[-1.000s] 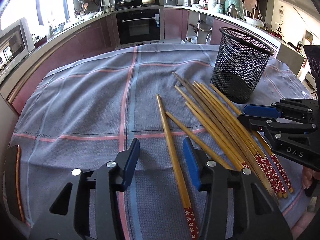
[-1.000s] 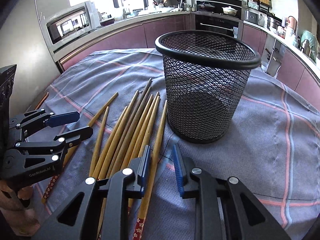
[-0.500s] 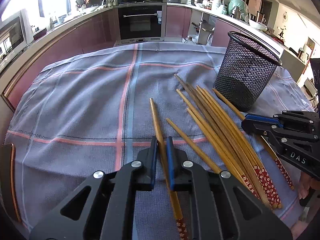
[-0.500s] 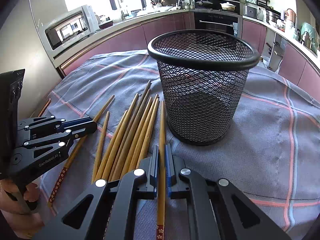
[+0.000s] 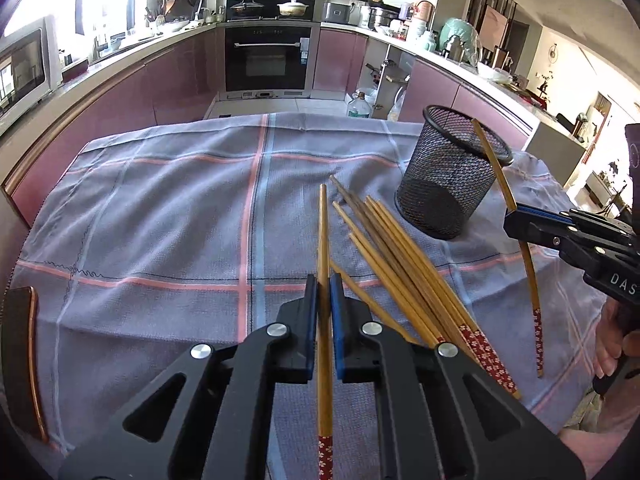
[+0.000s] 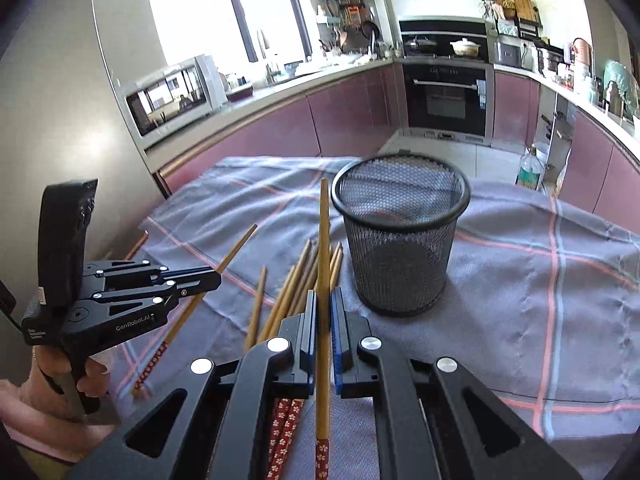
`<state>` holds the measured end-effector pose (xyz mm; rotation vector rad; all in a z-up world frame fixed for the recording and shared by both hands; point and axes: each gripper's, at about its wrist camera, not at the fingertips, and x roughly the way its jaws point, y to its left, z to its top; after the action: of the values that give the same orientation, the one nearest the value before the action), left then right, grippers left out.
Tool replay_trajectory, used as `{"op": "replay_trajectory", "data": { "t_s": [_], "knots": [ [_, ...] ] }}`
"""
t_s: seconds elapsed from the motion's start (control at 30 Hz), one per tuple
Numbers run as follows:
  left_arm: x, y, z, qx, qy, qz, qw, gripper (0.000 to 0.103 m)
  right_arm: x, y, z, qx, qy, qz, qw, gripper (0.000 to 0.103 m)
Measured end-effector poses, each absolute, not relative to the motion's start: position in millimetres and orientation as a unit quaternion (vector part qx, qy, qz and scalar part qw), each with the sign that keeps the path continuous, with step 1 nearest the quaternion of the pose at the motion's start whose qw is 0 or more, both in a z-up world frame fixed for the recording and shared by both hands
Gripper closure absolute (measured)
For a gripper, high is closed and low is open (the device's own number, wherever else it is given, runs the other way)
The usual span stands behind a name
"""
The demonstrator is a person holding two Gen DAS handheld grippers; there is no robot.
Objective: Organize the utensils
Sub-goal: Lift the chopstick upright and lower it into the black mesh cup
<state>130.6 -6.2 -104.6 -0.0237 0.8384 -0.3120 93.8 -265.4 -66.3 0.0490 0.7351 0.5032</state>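
We see each chopstick's patterned end cut off below our left fingers (image 5: 324, 292) and right fingers (image 6: 324, 308), each pair pinching one chopstick (image 5: 323, 240) mid-shaft.

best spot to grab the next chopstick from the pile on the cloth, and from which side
Take the outermost chopstick of the pile at its bare wooden middle, from above, fingers straddling it across its length. The sticks lie flat and packed side by side on the cloth, so only an edge stick leaves room for a finger beside it.
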Motion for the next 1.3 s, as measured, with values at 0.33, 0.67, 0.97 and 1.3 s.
{"op": "replay_trajectory", "data": {
  "t_s": [0.33,0.67,0.97,1.3],
  "knots": [
    [98.6,8.0,-36.1,-0.045,0.335,-0.215,0.916,0.096,82.2,-282.9,-14.4,0.043,0.276,0.249,0.927,0.098],
    [85.1,15.6,49.9,-0.100,0.231,-0.254,0.934,0.096,95.1,-298.4,29.7,0.042,0.223,0.254,0.940,0.098],
    [108.1,-14.7,104.8,-0.102,0.201,-0.276,0.934,0.096,111.5,-309.5,60.3,0.040,0.195,0.249,0.948,0.098],
    [156.9,-60.9,104.0,-0.076,0.221,-0.283,0.930,0.096,139.8,-314.0,57.2,0.033,0.206,0.228,0.951,0.098]
  ]
}}
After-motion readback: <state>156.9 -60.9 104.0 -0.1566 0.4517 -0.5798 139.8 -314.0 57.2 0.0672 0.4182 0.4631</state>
